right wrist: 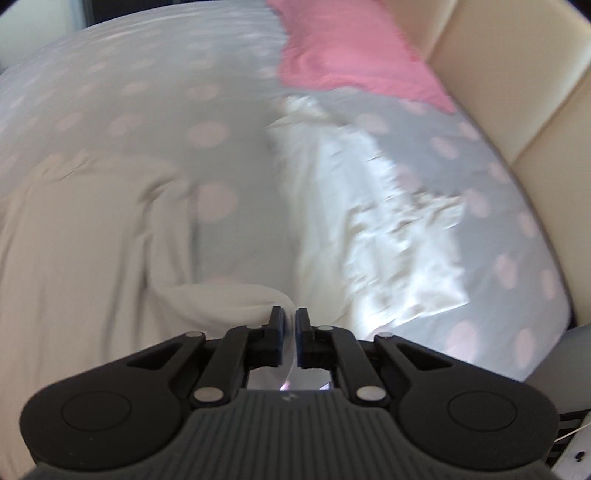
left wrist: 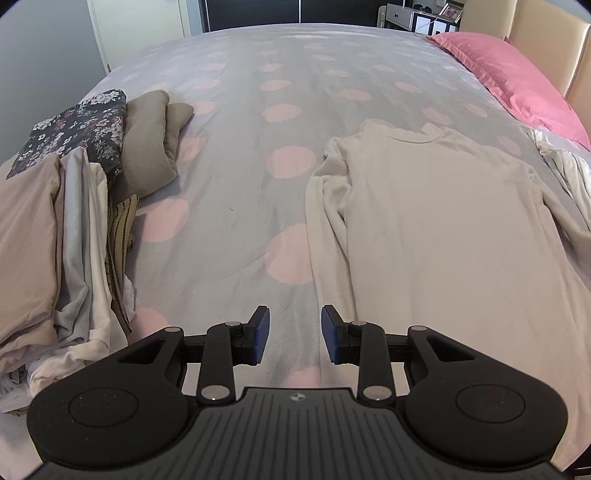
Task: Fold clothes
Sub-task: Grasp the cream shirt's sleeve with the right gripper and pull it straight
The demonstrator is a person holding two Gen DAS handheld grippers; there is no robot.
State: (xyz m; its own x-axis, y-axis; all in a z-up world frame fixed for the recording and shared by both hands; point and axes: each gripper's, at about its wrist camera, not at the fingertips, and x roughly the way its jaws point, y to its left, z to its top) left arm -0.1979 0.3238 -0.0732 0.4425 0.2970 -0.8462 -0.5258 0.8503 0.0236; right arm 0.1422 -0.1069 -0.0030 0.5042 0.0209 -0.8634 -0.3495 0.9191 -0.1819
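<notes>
Nearest the left wrist camera, the left gripper (left wrist: pixel 294 334) hangs over the near edge of the bed (left wrist: pixel 236 110) with its blue-padded jaws apart and nothing between them; only the grey, pink-dotted cover shows in the gap. Off to its left, along the bed's left edge, lies a stack of folded clothes (left wrist: pixel 66 236), with a floral garment (left wrist: pixel 79 127) and a tan garment (left wrist: pixel 155 147) behind it. Just right of the left gripper, the cream long-sleeved top (left wrist: pixel 436 229) lies flat on the cover, collar toward the far edge, its near hem running past the gripper's right jaw; the two are not touching. A crumpled white garment (left wrist: pixel 565 170) sits at the bed's right edge, below the pink pillow (left wrist: pixel 513 77) that rests by the beige headboard (left wrist: pixel 546 33).

Seen from the right wrist, the picture is blurred. The right gripper (right wrist: pixel 290 317) is clamped on a fold of the cream top (right wrist: pixel 88 251), whose cloth rises to the pads from the left. The white garment (right wrist: pixel 388 229) lies just beyond and right of the jaws, the pillow (right wrist: pixel 347 51) farther off, the headboard (right wrist: pixel 517 92) along the right.
</notes>
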